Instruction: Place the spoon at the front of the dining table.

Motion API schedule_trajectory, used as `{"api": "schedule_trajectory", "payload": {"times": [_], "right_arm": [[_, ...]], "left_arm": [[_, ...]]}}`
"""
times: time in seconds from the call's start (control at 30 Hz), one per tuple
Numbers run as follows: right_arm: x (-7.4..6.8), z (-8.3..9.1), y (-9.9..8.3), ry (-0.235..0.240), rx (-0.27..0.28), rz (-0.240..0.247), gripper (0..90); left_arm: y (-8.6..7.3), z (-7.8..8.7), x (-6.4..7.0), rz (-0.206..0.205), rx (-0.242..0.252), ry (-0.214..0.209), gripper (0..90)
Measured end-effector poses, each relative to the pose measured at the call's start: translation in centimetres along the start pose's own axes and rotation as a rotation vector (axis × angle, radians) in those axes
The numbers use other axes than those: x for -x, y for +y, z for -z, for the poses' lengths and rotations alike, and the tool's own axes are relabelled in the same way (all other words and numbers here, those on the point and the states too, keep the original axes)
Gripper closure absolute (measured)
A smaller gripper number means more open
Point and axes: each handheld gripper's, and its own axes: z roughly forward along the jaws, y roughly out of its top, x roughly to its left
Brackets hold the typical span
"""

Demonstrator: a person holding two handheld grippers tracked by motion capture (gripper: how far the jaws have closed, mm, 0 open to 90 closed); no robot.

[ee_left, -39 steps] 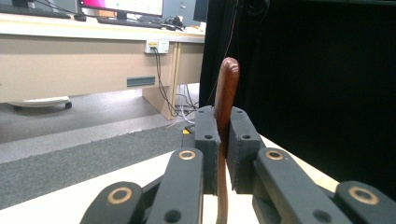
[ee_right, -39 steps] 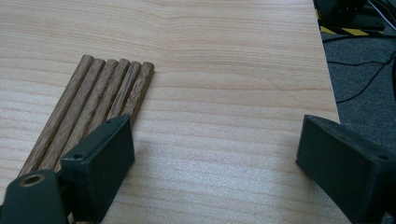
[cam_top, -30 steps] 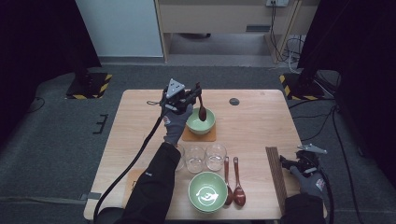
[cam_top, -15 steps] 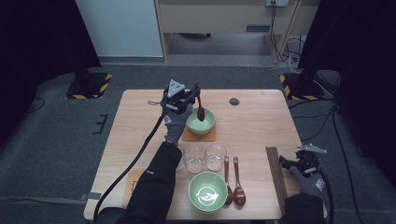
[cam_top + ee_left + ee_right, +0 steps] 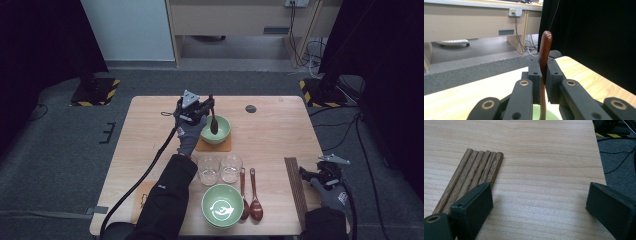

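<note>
- The left tongs (image 5: 209, 106) were clamped on a dark wooden spoon (image 5: 213, 120), held above the far green bowl (image 5: 219, 131).
- In the left gripper view, the spoon handle (image 5: 544, 52) stood upright between the two closed jaws, its rounded end rising above them, with the bowl's green rim (image 5: 554, 115) just below.
- From the high view, the spoon's scoop end hung down inside the bowl, which sat on a small brown mat (image 5: 214, 146) near the middle of the table (image 5: 280, 130).
- The right tongs (image 5: 325, 172) were wide open and empty, resting low at the table's right edge.
- In the right gripper view, a wooden slatted mat (image 5: 471, 176) lay just beside one jaw, on the bare table.
- Two glasses (image 5: 220, 168), a second green bowl (image 5: 222, 205) and two more spoons (image 5: 250, 195) sat at the near side.
</note>
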Motion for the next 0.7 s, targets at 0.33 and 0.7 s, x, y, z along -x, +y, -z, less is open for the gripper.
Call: {"api": "schedule_trajectory", "payload": {"times": [0.33, 0.7], "right_arm": [[0.03, -0.06, 0.03, -0.004, -0.008, -0.004, 4.1], [0.03, -0.16, 0.07, -0.010, -0.018, -0.010, 0.9]], "left_arm": [[-0.85, -0.26, -0.01, -0.015, -0.028, 0.005, 83.6], [-0.93, -0.26, 0.03, -0.031, -0.039, 0.009, 83.6]]}}
